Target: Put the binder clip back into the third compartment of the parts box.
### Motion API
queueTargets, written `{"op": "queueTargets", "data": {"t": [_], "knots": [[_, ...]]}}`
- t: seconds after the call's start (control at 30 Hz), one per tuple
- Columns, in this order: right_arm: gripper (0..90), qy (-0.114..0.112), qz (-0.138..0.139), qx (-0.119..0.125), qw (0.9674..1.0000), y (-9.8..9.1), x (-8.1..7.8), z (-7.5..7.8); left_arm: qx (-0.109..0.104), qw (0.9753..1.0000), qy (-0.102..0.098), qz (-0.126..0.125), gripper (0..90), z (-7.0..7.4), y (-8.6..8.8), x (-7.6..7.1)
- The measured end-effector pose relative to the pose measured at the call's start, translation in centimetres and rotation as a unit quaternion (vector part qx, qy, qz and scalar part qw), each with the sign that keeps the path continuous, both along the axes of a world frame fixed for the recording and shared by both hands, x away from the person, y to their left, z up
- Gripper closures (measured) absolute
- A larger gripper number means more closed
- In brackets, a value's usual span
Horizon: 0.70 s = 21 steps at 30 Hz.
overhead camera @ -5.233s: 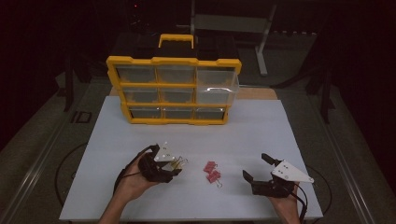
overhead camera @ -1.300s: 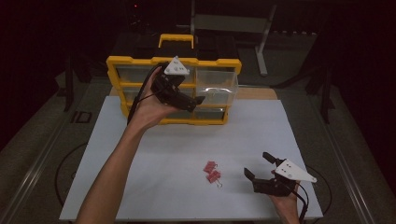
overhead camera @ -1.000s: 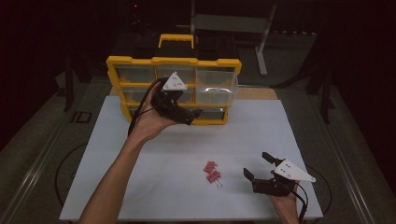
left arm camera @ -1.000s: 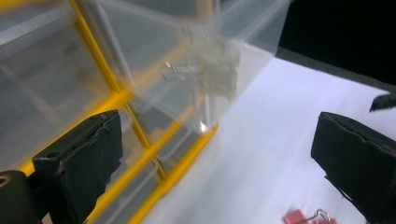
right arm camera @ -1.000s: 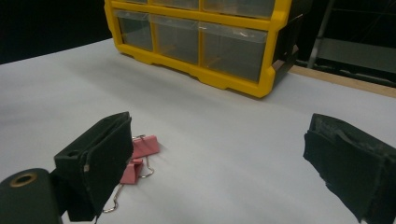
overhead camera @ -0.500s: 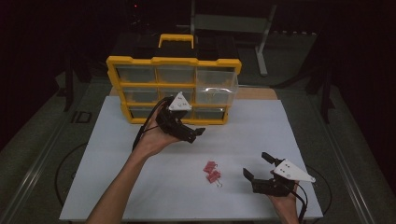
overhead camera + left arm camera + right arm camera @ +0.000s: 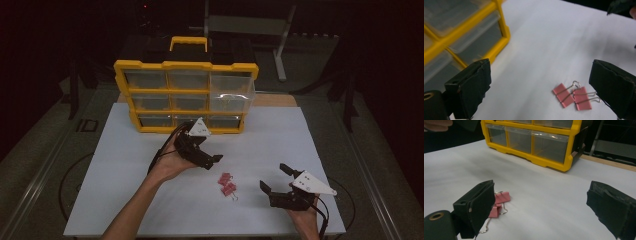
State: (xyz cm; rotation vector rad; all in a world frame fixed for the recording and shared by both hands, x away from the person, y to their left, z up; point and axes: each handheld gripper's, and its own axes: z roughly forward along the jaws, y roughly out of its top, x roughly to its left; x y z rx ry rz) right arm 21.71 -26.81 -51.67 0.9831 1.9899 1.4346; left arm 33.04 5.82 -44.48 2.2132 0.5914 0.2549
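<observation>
Left gripper [image 7: 209, 161] raised, jaws apart, seemingly above pink clips [image 7: 227, 184]

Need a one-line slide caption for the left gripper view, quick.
Open left gripper looks down on two pink binder clips on the white table, beside a yellow drawer cabinet.

Two pink binder clips [image 7: 226, 183], touching, flat on white tabletop [image 7: 280, 135]

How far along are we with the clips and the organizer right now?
Done: the top-right drawer of the yellow organizer sits pulled out. In hand: nothing; the left gripper is open just behind the two pink binder clips, and the right gripper is open beside them. Left: both clips lie on the white table, ungrasped; presumably they go in that drawer.
</observation>
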Motion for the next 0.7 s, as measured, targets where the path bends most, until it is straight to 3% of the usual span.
{"op": "queueTargets", "data": {"t": [0.3, 0.7], "knots": [[7.6, 0.000, -0.002, 0.001, 1.0000, 0.0, 0.0, 0.0, 0.022, 0.9995, 0.021, -0.013, 5.3, -2.7, -1.2, -0.5], [7.6, 0.000, -0.002, 0.002, 1.0000, -0.1, 0.0, 0.0, 0.028, 0.9984, 0.040, -0.027, 5.4, -5.1, -2.8, -1.4]]}}
